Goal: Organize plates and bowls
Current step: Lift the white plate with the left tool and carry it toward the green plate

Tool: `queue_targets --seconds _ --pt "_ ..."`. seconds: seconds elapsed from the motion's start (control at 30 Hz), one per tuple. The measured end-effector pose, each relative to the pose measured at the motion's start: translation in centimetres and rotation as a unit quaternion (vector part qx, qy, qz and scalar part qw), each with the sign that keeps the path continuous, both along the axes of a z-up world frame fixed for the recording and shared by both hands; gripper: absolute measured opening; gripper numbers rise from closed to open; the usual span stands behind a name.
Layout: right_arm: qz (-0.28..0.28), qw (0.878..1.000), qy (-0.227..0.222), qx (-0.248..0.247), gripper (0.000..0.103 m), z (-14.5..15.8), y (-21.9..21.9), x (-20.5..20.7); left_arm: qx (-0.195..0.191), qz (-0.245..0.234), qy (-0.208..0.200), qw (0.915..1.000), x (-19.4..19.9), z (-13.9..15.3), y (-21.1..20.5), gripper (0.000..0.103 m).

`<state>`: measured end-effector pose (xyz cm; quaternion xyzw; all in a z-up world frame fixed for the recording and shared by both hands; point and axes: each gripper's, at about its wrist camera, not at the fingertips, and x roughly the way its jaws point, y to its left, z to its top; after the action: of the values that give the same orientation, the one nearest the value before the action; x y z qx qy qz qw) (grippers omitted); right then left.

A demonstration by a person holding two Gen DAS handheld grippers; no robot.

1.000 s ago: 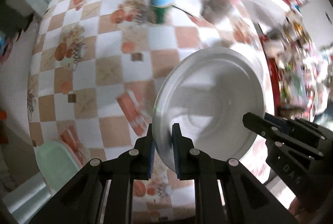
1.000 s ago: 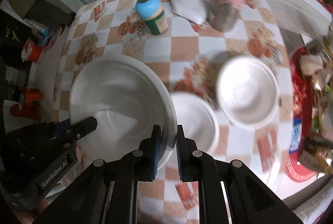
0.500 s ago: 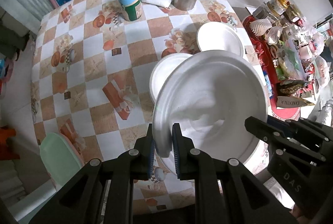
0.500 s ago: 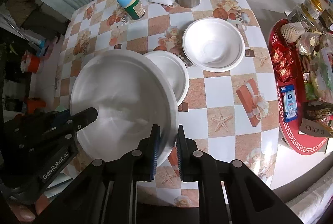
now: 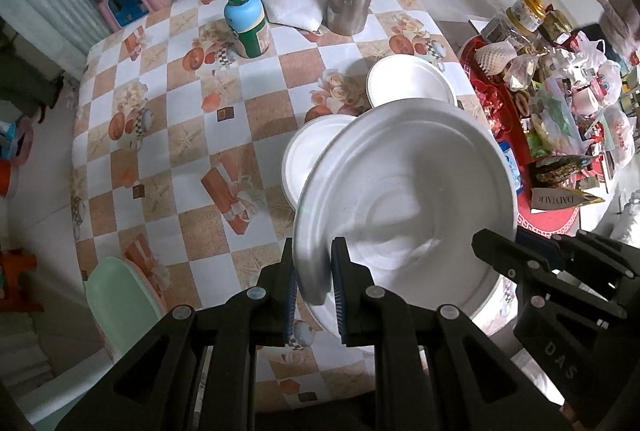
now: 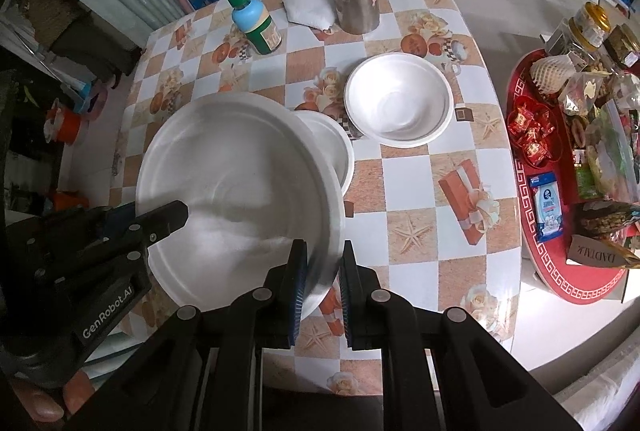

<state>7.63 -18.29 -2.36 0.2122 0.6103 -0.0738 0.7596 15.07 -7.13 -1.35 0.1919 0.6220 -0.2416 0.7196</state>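
Both grippers have carried the big white plate [image 6: 240, 191] up higher in the last second, clear of the checkered table [image 6: 420, 175]. Left gripper [image 5: 314, 283] and right gripper [image 6: 323, 279] each pinch its rim on opposite sides, hovering it over the small plate [image 6: 332, 147], beside the bowl [image 6: 400, 103]. Looks ready for stacking.

"GenRobot.AI" is being shown in white letters on the left gripper [image 6: 160, 221], seen from the right wrist view. "DAS" is being displayed on the right gripper [image 5: 486, 243] in the left wrist view. "DADTALK", upside down, is being read on a brown packet [image 6: 596, 253].
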Motion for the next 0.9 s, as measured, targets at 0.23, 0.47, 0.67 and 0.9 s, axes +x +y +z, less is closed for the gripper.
queue_targets --seconds 0.23,0.47,0.67,0.9 --pt "0.006 1.000 -0.007 0.011 0.018 0.2 0.2 -0.7 0.013 0.015 -0.016 0.9997 -1.2 0.7 0.5 0.017" --pt "0.027 1.000 -0.007 0.009 0.019 0.3 1.3 -0.8 0.005 0.031 -0.015 0.9994 -1.1 1.1 1.7 0.017" --pt "0.019 1.000 -0.015 -0.014 0.019 1.6 1.4 -0.1 -0.018 0.011 -0.022 0.9995 -0.2 1.9 1.5 0.017" --pt "0.004 0.999 -0.001 -0.040 0.019 2.0 2.4 0.1 -0.037 0.002 0.005 0.9993 0.3 0.7 2.7 0.017"
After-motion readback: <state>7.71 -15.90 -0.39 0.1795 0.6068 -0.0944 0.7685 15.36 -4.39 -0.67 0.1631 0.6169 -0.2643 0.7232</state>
